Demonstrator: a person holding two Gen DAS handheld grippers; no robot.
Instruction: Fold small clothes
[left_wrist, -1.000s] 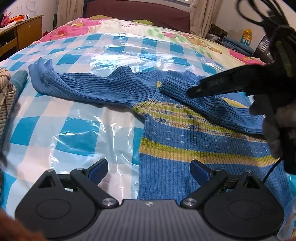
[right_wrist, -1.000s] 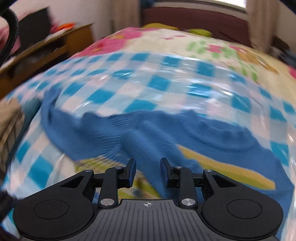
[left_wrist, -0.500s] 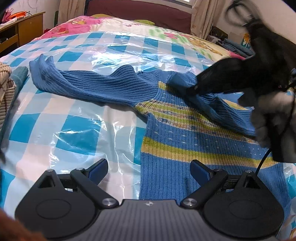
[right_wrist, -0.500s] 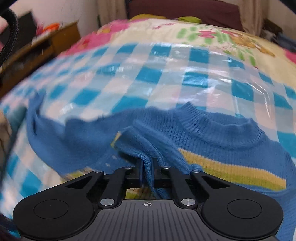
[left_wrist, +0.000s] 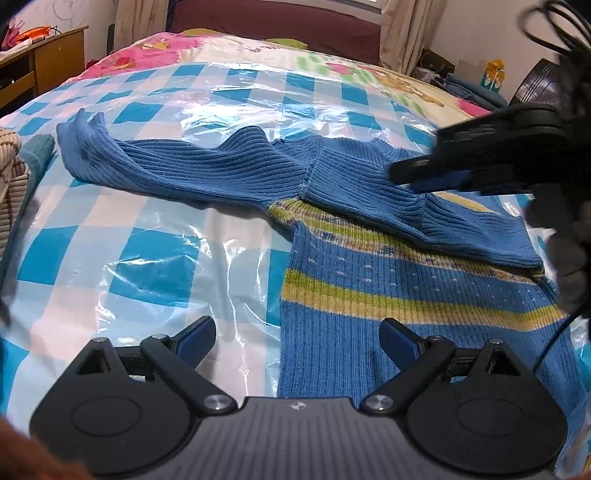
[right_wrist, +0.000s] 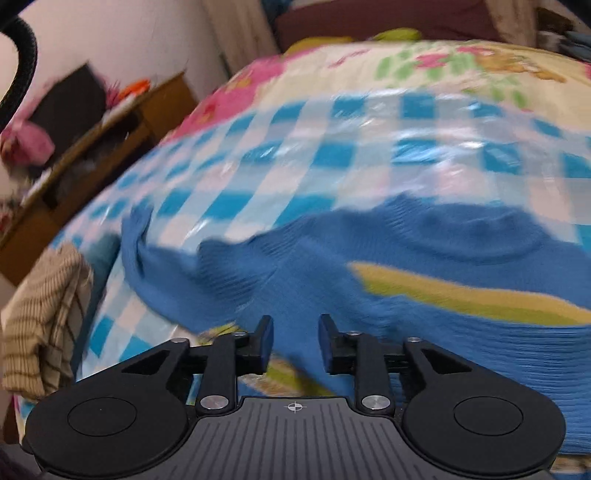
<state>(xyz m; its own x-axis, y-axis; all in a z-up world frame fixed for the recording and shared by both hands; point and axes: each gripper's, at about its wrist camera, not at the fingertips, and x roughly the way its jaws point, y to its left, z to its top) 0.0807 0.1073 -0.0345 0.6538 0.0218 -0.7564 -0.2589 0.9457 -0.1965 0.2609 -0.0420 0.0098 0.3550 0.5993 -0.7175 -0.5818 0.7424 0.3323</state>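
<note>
On a bed covered by a blue-and-white checked sheet under clear, shiny plastic film (left_wrist: 155, 236), the left wrist view shows a blue ribbed knit sweater with yellow-green stripes (left_wrist: 406, 295) lying flat, its body toward the right. One long sleeve (left_wrist: 166, 166) stretches out to the left across the plastic; the other sleeve (left_wrist: 406, 206) is folded in over the chest. The left gripper (left_wrist: 297, 338), black with blue pads, sits at the bottom of this view with its jaws spread wide and holding nothing, just above the sweater's left edge. The right gripper (left_wrist: 417, 177) reaches in from the right above the folded sleeve, carried by a gloved hand (left_wrist: 569, 258). A beige striped cloth (left_wrist: 11, 173) lies at the bed's left edge, and a wooden desk (left_wrist: 44, 59) stands beyond. The right wrist view is blurred. There the right gripper (right_wrist: 295, 341) has its jaws partly apart, having just opened, with nothing pinched between them; the blue sweater (right_wrist: 443, 314) lies directly beneath and ahead, the outstretched sleeve (right_wrist: 166, 266) trailing left toward the striped cloth (right_wrist: 40, 317).
</note>
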